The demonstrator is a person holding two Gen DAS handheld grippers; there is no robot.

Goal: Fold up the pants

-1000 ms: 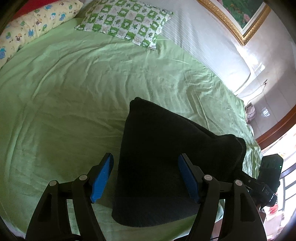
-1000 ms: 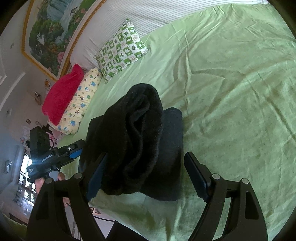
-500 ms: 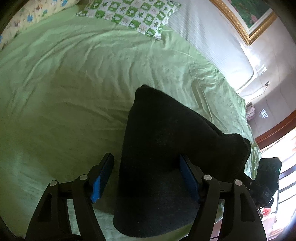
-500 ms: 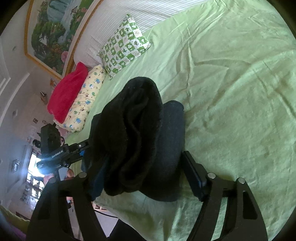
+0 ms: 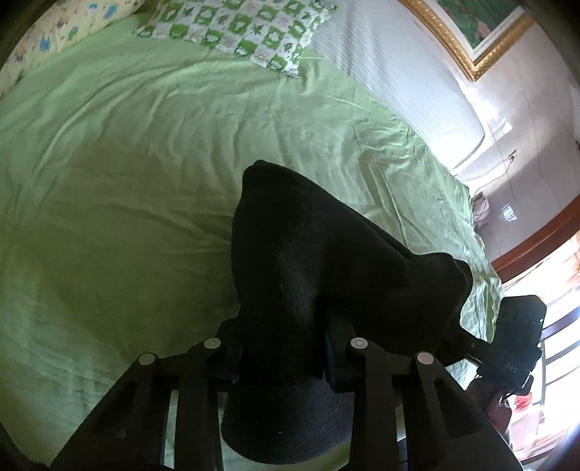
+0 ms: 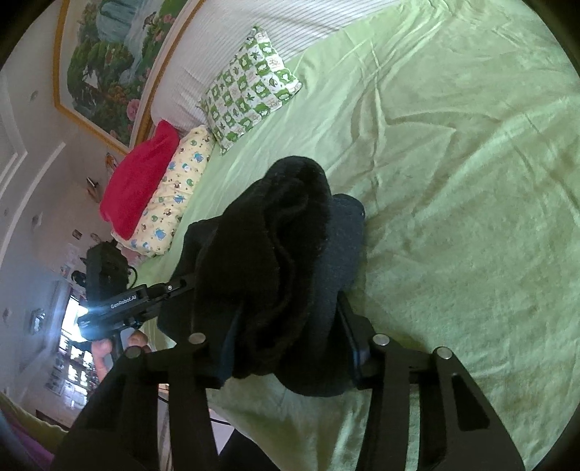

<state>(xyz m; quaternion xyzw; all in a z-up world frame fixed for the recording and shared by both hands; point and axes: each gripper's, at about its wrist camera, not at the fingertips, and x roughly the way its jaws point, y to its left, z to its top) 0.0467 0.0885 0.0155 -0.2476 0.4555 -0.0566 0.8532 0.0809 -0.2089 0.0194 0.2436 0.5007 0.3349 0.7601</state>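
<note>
The black pants [image 5: 319, 268] lie as a folded bundle near the front edge of the green bed sheet [image 5: 127, 181]. My left gripper [image 5: 282, 357] is shut on the near end of the bundle; the cloth hides its pads. In the right wrist view the pants [image 6: 279, 253] show as a thick bunched stack, and my right gripper [image 6: 286, 347] is shut on their near end. The left gripper's body [image 6: 119, 308] shows at the left, against the bundle's far side. The right gripper's body [image 5: 514, 344] shows at the right in the left wrist view.
A green-and-white checked pillow [image 6: 250, 87], a yellow patterned pillow [image 6: 174, 195] and a red pillow [image 6: 137, 181] lie along the headboard [image 6: 290, 25]. A framed painting [image 6: 108, 54] hangs above. The bed's edge runs just below the pants.
Both grippers have closed from open onto the near end of the pants bundle. The bundle has bunched up between the jaws.
</note>
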